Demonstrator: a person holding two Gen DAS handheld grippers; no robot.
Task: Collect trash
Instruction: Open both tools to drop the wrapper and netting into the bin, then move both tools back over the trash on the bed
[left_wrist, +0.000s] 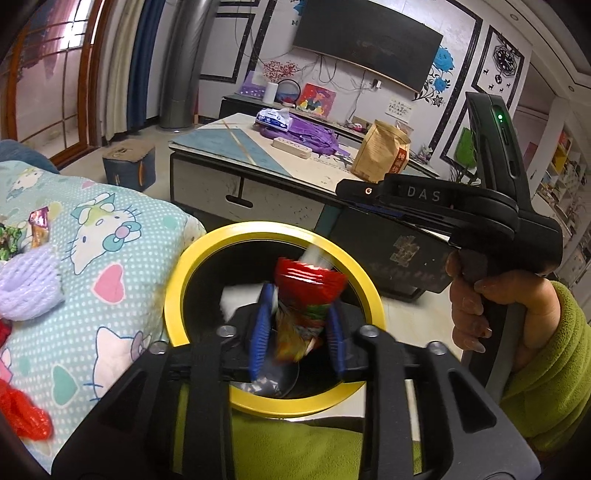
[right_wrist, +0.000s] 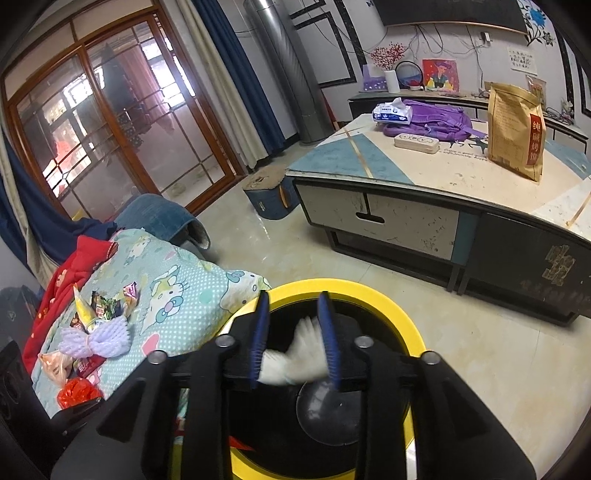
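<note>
Right under both tools sits the yellow-rimmed bin (left_wrist: 177, 295), mouth open, black inside, and this looks like the drop-off step of the trash run. Off to the left of the tools is the bed with the cartoon-cat blanket (left_wrist: 122, 258), and there's more trash on it: a heap of snack wrappers (right_wrist: 107, 306), a purple foam net (right_wrist: 98, 341) and a red crumpled bit (right_wrist: 75, 391). Across the floor, well beyond the tools, a desk (right_wrist: 424, 173) holds a brown paper bag, unrelated I'd guess.

The left tool (left_wrist: 299, 332) has its jaws parted a bit over the bin, with a red and multicolour wrapper (left_wrist: 308, 284) between the blue pads; it's blurred, and I read it as loose and dropping rather than pinched. The right tool (right_wrist: 293, 332) is likewise a little open, a white crumpled piece (right_wrist: 295, 354) blurred between its pads above the bin's inside.

Next move, I reckon: let both bits fall clear, then swing left to the bed and go for the wrapper heap, one piece per tool, jaws wider first.
</note>
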